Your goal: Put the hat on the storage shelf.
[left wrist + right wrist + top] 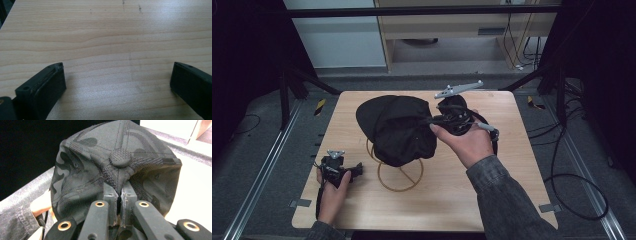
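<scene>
Cap: a black cap (399, 129) with a tone-on-tone pattern sits over the middle of the table (492, 190), its brim pointing to the far left. It covers the top of a wire stand (399, 177).

Stand: thin golden wire with a ring base flat on the table below the cap. Whether the cap's weight rests on the stand or hangs from the claw, I cannot tell.

Right claw: the right claw (434, 121) comes in from the cap's right side, jaws pressed together on a fold of fabric just below the crown button (120, 157). In the right gripper view the cloth puckers up between the two jaw tips, so the pinch is on fabric, not on the button itself.

Why there: near the button the panels meet and the cloth gathers easily — probably the surest spot to steer the cap on or off the stand without crushing the brim.

Left claw: the left claw (117, 80) is spread wide with bare wood between the jaws, held low at the near left of the table, well apart from cap and stand.

Why idle: likely parked clear — one pinch seems enough for so light a thing.
</scene>
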`<state>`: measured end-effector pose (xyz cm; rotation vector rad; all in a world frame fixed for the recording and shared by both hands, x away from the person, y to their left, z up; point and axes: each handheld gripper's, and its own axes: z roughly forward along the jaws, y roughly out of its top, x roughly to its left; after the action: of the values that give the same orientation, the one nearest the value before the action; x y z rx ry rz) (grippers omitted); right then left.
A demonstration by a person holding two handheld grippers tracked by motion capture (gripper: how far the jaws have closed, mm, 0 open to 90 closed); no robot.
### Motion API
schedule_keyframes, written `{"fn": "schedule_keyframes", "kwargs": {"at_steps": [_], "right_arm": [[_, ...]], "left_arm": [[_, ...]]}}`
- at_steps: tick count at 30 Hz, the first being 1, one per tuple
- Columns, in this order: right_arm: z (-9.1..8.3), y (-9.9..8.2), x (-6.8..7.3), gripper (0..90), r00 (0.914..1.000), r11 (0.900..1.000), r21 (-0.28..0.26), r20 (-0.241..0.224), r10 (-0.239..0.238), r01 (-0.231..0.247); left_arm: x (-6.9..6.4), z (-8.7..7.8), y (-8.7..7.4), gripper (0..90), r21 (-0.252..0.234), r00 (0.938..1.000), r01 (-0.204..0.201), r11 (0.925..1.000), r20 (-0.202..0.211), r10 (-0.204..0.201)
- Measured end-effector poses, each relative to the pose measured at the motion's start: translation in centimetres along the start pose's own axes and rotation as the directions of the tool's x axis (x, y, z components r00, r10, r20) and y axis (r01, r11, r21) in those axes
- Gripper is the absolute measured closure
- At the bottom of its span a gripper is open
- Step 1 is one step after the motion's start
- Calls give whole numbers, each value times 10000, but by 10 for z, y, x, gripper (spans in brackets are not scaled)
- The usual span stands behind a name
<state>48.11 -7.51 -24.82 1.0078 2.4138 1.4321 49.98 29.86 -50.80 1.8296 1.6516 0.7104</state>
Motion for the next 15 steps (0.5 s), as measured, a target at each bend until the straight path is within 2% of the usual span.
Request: {"fn": "schedule_keyframes", "kwargs": {"at_steps": [15], "right_arm": [[12,-10,2,850,9998,9993,339,62,-172,170]], "left_arm": [[0,0,0,0,-17,10000,7,10000,2,-7]]}}
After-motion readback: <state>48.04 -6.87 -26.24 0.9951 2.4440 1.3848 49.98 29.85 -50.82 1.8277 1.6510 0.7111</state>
